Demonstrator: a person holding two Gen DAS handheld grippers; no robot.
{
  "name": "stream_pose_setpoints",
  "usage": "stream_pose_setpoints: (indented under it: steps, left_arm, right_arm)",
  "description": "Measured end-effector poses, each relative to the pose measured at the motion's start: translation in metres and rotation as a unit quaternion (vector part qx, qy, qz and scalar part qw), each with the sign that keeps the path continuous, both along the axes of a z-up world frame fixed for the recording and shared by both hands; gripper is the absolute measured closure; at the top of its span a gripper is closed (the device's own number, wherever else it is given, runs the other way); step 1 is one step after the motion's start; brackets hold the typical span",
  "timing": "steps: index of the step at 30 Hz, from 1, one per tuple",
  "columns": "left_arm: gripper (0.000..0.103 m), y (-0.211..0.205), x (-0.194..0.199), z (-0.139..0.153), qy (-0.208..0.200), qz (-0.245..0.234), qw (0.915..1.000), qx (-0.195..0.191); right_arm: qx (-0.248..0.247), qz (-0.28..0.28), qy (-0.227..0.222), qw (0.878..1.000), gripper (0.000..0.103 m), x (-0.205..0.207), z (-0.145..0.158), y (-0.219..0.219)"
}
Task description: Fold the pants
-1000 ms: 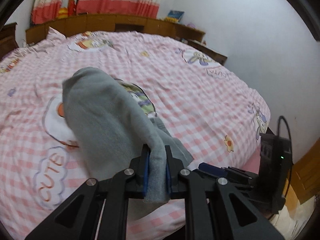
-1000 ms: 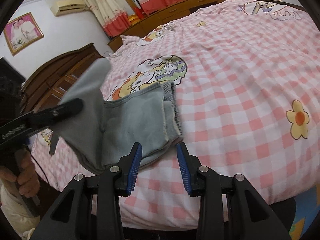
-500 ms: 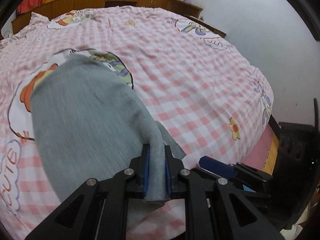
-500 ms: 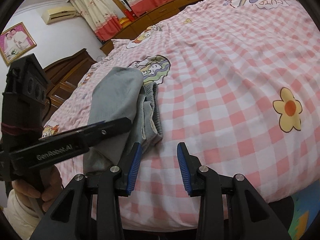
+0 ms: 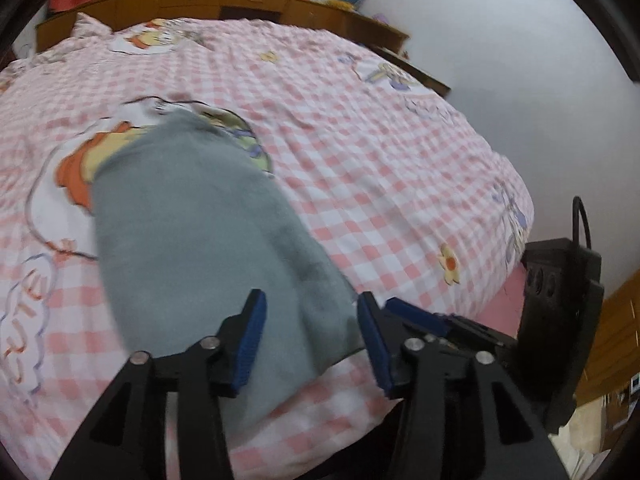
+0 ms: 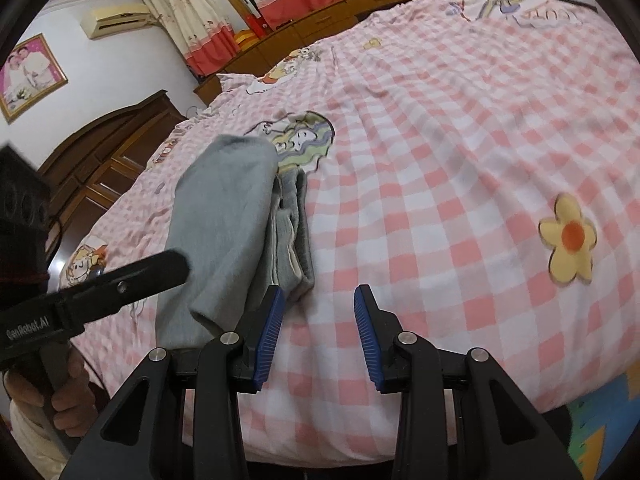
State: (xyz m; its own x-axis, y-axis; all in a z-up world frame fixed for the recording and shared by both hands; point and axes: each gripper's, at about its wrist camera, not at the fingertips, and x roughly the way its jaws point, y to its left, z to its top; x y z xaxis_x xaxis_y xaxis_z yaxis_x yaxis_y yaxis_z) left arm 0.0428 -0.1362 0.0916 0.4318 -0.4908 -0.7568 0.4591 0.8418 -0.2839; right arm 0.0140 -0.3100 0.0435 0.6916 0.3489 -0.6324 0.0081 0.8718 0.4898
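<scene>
Grey pants (image 5: pixel 192 240) lie folded near the edge of a pink checked bed (image 5: pixel 360 160). The left gripper (image 5: pixel 310 336) has just been opening, its jaws now apart and astride the released fold; the right gripper (image 6: pixel 318 332) hovers empty and open just beside the pants. The fold looks laid, so next probably comes backing away or smoothing.

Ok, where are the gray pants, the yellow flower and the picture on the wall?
Gray pants (image 5: pixel 192 240): left wrist view, middle of the folded top layer.
Yellow flower (image 6: pixel 570 238): right wrist view, its orange centre.
Picture (image 6: pixel 28 74): right wrist view, middle of the frame.
</scene>
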Motion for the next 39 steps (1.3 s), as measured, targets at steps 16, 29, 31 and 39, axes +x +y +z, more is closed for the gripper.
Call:
stream_pose_setpoints:
  steps: [16, 29, 31, 39]
  left_arm:
    - [0.041, 0.076, 0.007, -0.017, -0.017, 0.114, 0.9920, 0.052]
    - [0.041, 0.091, 0.010, -0.020, -0.009, 0.136, 0.9900, 0.036]
    - [0.041, 0.089, 0.012, -0.018, -0.010, 0.136, 0.9901, 0.033]
    - [0.040, 0.062, 0.026, -0.001, -0.058, 0.119, 0.9906, 0.035]
  right_arm:
    - [-0.056, 0.089, 0.020, 0.994, 0.065, 0.068, 0.018, 0.051]
    - [-0.040, 0.075, -0.045, 0.995, 0.091, 0.055, 0.050, 0.046]
    - [-0.056, 0.074, -0.038, 0.995, 0.091, 0.057, 0.047, 0.044]
    - [-0.073, 0.061, 0.024, 0.995, 0.085, 0.074, 0.009, 0.034]
